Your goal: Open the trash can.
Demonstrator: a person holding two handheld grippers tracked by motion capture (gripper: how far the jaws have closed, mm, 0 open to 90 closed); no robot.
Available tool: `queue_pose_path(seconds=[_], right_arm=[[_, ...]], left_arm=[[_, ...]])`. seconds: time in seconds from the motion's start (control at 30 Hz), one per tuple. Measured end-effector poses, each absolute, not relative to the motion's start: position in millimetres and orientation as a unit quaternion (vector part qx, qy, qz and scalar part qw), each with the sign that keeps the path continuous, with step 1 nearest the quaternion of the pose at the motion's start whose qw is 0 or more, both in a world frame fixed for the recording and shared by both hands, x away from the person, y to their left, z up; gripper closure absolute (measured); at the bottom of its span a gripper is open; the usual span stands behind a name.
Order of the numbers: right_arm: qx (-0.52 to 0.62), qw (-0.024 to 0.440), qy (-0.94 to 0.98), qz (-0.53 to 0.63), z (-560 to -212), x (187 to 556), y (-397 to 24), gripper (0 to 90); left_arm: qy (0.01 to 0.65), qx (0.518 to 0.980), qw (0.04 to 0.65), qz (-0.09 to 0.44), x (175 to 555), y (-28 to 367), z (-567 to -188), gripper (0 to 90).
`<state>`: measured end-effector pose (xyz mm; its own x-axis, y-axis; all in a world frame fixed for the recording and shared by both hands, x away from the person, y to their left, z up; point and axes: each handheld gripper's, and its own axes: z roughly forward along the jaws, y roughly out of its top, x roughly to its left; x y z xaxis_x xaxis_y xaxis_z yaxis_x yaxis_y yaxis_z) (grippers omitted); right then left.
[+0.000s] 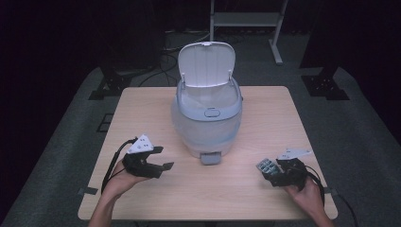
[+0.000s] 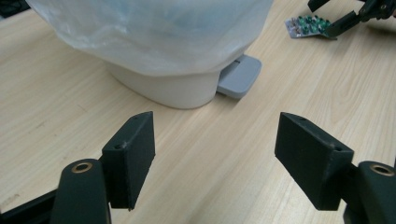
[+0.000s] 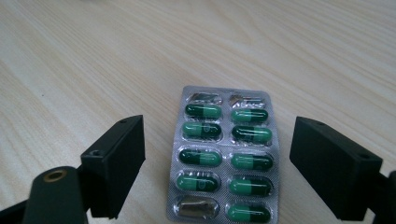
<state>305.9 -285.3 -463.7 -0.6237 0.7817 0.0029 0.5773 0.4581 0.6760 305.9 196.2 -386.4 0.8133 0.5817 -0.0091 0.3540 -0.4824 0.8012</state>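
Note:
A white pedal bin (image 1: 208,118) lined with a clear bag stands mid-table, its lid (image 1: 206,64) raised and its grey pedal (image 1: 210,158) facing me. My left gripper (image 1: 165,157) hovers left of the pedal, open, with bare wood between its jaws (image 2: 215,158); the bin (image 2: 159,42) and pedal (image 2: 239,77) lie just ahead of it. At the front right a blister pack of green capsules (image 1: 266,165) lies flat on the table. My right gripper (image 1: 273,170) is open around it (image 3: 219,163). The pack (image 3: 224,154) lies between the pads without touching either.
The wooden table (image 1: 142,109) has open surface on both sides of the bin. Dark stands and cables sit on the floor behind it, with a white frame (image 1: 246,19) at the back. Both forearms enter over the front edge.

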Motion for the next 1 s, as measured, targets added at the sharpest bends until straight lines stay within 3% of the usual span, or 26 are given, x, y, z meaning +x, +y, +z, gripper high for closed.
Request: queue_pose_path(seconds=[0.37, 0.77, 1.0], right_arm=[[0.403, 0.155, 0.850, 0.303, -470, 310, -279, 17.6], [0.404, 0.146, 0.850, 0.306, -471, 314, -275, 32.0], [0.407, 0.140, 0.848, 0.309, -470, 313, -276, 32.5]], left_arm=[[0.282, 0.850, 0.425, 0.129, 304, 197, -401, 24.4], [0.292, 0.852, 0.413, 0.133, 303, 202, -407, 20.3], [0.291, 0.854, 0.410, 0.136, 302, 202, -408, 19.8]])
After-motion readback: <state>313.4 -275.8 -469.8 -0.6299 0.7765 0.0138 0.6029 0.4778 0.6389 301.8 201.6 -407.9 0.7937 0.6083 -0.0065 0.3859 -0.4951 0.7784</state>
